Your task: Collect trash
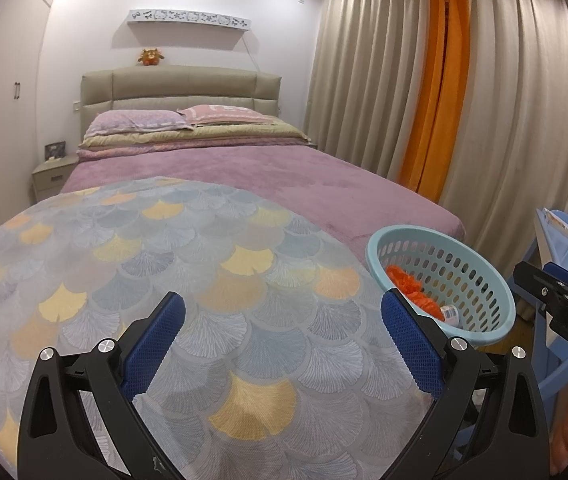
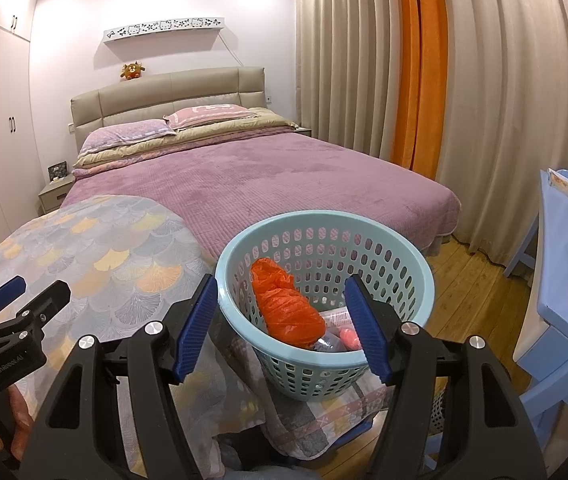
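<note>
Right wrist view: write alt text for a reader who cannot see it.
A light blue perforated basket holding an orange plastic bag and a bottle sits at the foot of a purple-covered bed. The open right gripper frames it.

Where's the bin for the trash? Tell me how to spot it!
Find the big bed with the purple cover. At its foot, on the fan-patterned blanket near the corner by the curtains, stands a round basket. It is pale blue plastic with holes all around, and it has a crumpled orange bag inside.
</note>
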Motion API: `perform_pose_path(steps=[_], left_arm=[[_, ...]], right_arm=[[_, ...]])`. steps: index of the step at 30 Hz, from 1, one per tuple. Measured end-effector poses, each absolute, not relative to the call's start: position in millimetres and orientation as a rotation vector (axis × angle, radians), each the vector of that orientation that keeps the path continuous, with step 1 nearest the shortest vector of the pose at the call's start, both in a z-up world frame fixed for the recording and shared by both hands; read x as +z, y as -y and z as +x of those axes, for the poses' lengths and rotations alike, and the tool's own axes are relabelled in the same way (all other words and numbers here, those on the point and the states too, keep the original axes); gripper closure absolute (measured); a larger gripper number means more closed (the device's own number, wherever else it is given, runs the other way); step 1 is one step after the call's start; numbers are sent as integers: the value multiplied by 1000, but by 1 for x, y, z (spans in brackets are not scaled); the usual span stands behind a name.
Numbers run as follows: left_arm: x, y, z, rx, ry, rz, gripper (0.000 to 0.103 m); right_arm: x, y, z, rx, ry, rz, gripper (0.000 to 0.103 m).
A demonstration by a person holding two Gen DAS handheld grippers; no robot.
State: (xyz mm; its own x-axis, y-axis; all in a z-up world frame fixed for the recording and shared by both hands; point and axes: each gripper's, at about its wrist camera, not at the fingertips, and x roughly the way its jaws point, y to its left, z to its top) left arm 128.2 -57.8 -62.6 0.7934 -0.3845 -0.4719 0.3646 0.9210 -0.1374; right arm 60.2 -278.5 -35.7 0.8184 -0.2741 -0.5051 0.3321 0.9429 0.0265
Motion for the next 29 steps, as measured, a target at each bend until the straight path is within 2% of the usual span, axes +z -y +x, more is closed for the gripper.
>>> perform_pose_path(steps=[29], left_arm=[[-26, 22, 106, -333, -498, -50, 8]], right_arm=[[-21, 252, 50, -297, -496, 79, 40]])
